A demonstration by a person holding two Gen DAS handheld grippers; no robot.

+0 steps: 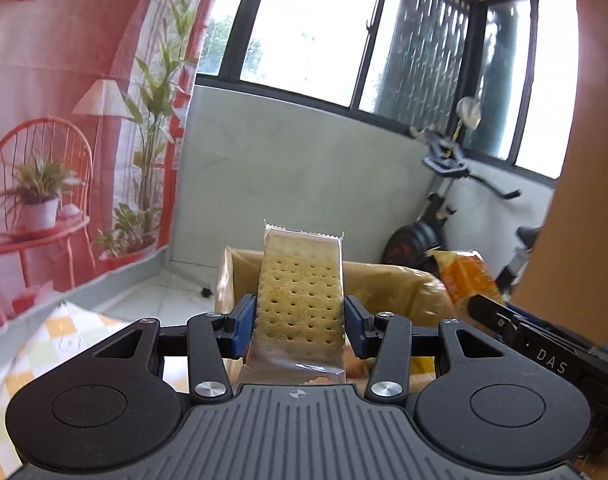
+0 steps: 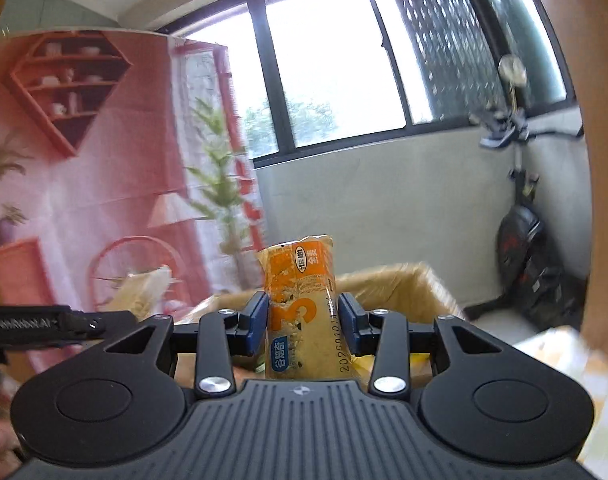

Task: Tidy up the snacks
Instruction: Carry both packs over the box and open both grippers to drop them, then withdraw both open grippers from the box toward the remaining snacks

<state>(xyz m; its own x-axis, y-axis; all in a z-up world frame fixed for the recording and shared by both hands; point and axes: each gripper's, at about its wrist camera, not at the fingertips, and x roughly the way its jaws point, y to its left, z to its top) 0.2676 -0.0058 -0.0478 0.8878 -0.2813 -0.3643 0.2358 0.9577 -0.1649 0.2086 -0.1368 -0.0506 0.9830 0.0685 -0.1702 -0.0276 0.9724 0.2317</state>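
Observation:
My left gripper (image 1: 300, 322) is shut on a clear-wrapped cracker pack (image 1: 302, 288), held upright above an open cardboard box (image 1: 383, 280). My right gripper (image 2: 304, 320) is shut on an orange snack packet (image 2: 304, 300) with a large "3", also upright above the same cardboard box (image 2: 407, 284). The right gripper and its orange packet (image 1: 467, 276) show at the right of the left wrist view. The left gripper's body and the cracker pack (image 2: 144, 292) show blurred at the left of the right wrist view.
A checked yellow-and-white tablecloth (image 1: 44, 340) lies at the lower left. A pink printed backdrop (image 1: 64, 120) hangs on the left. An exercise bike (image 1: 443, 220) stands by the window wall. A brown wooden panel (image 1: 583, 200) rises on the right.

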